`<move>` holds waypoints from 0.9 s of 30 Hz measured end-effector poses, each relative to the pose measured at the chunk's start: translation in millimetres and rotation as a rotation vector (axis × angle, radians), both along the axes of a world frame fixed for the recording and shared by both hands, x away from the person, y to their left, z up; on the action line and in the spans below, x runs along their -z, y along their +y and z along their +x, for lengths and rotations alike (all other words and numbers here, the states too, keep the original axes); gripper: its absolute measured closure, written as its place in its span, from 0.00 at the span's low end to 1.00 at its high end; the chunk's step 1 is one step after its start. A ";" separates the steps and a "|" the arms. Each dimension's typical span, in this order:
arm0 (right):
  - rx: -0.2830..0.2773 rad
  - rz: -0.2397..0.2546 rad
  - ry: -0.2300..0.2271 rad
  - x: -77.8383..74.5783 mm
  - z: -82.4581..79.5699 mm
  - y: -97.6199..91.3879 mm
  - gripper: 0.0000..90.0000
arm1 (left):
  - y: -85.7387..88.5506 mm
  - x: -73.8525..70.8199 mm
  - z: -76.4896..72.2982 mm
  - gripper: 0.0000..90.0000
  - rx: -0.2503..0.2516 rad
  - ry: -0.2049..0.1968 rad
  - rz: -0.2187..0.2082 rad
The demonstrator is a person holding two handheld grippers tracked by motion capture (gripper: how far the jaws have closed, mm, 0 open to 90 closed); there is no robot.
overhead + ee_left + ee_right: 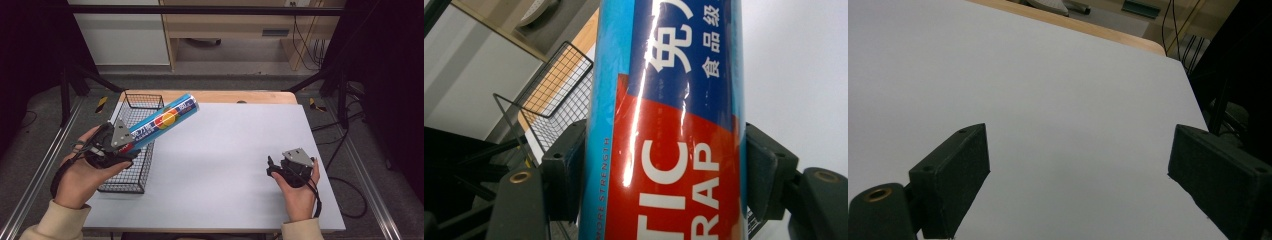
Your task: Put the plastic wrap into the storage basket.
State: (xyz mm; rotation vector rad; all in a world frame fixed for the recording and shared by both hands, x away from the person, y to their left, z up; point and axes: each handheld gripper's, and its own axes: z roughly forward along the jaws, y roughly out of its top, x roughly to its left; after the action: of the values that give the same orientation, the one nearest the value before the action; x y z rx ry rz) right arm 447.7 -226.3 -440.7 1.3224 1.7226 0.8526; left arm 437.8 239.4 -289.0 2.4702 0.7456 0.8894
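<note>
The left gripper (131,146) clamps the roll (162,123) near its end, tilted up over the basket (131,150) at the table's (225,150) left edge. The right gripper (272,170) rests released, near right, with bare table between. The roll's lower end is hidden, probably behind the hand.

The white rectangular surface (225,150) lies bare between both hands, open for passage; at its left edge a black wire mesh basket (131,145) blocks the way.
</note>
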 end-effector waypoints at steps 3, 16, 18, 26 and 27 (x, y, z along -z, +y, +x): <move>0.004 -0.002 0.000 0.4 0.2 0.0 0.11 | 0.2 -0.2 -1.5 0.35 -0.016 0.003 -0.003; 0.013 0.002 -0.001 0.0 0.9 0.0 0.11 | 8.9 4.3 -5.5 0.35 -0.111 0.019 -0.035; 0.017 0.003 0.000 0.2 0.7 0.0 0.11 | 10.1 5.1 -5.4 0.35 -0.125 0.020 -0.026; 0.013 0.003 0.003 0.7 1.0 0.9 0.11 | 15.6 6.7 -0.3 0.35 -0.190 0.030 -0.024; 0.010 0.004 0.000 0.7 1.0 0.7 0.11 | 16.3 7.4 0.4 0.35 -0.195 0.030 -0.022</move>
State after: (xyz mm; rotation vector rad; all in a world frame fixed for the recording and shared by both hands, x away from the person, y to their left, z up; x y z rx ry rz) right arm 448.6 -225.6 -441.4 1.3324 1.7133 0.8503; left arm 438.2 255.7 -296.4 2.4270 1.0151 0.9084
